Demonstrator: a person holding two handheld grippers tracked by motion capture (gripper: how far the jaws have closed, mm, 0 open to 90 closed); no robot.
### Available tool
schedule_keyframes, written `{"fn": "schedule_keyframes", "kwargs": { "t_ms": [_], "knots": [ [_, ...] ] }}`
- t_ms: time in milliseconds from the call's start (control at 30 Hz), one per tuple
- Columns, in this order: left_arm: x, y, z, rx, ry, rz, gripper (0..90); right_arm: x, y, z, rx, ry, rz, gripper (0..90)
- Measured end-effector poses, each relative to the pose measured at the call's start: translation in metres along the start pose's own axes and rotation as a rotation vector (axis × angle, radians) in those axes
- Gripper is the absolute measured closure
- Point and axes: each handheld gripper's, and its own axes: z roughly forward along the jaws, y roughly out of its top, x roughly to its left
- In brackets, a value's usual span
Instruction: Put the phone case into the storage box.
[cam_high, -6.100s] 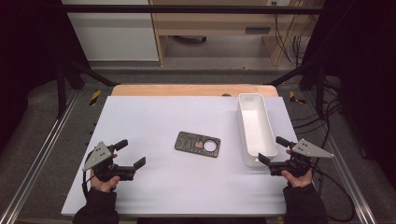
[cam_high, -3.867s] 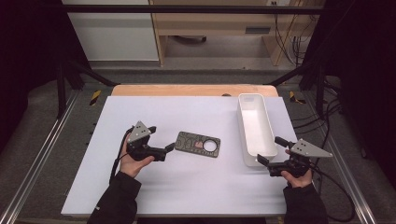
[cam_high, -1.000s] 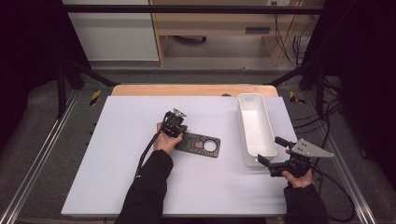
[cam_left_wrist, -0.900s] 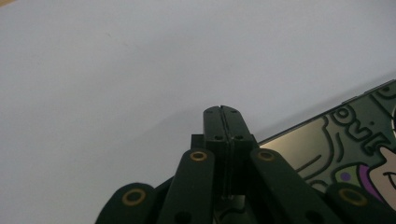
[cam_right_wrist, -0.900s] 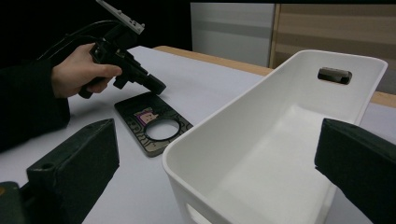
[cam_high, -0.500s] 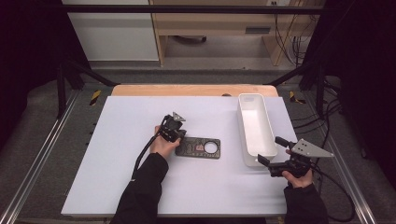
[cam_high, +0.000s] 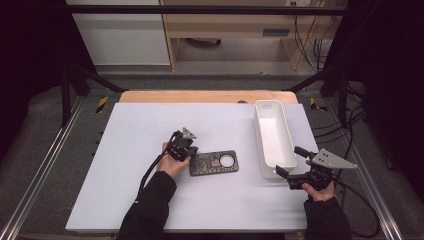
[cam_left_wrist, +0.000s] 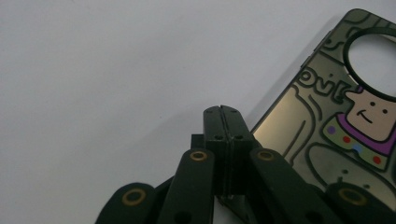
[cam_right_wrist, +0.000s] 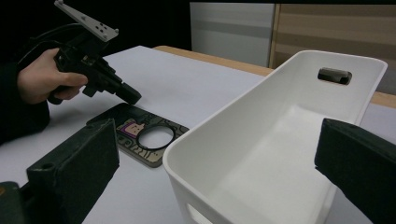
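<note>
From the high view, the left gripper (cam_high: 186, 148) now sits at the left end of the phone case (cam_high: 213, 163), which lies flat near the middle of the white table (cam_high: 125, 130). Six seconds ago this gripper rested near the table's left front corner; it has since crossed to the case. The case itself lies where it did. The right gripper (cam_high: 291, 167) has not moved, resting just beside the near end of the white bin (cam_high: 272, 137).

In the left gripper view, the jaws are pressed together with no gap, tips down at the case's edge (cam_left_wrist: 327, 135). Nothing appears between them, so the claw looks clenched on nothing, perhaps ready to nudge or pry the case's edge.

In the right gripper view, the jaws stand wide apart, released, framing the empty bin (cam_right_wrist: 280, 140), with the case (cam_right_wrist: 140, 135) and the other hand (cam_right_wrist: 42, 77) beyond. The bin seems the likely destination, though that is a guess.
</note>
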Motion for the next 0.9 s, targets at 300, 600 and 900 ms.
{"fn": "schedule_keyframes", "kwargs": {
  "t_ms": [300,600,900],
  "knots": [
    [-0.011,-0.005,-0.011,-0.042,0.011,0.039,89.2,0.000,0.000,0.000,-0.001,0.000,0.001,0.4],
    [0.003,-0.001,0.001,-0.022,0.046,-0.024,89.2,0.001,0.000,0.000,0.002,0.003,-0.001,0.4],
    [-0.001,-0.003,0.002,0.008,0.016,-0.010,89.3,0.001,0.001,-0.001,-0.004,0.003,-0.001,0.4]
  ]
}}
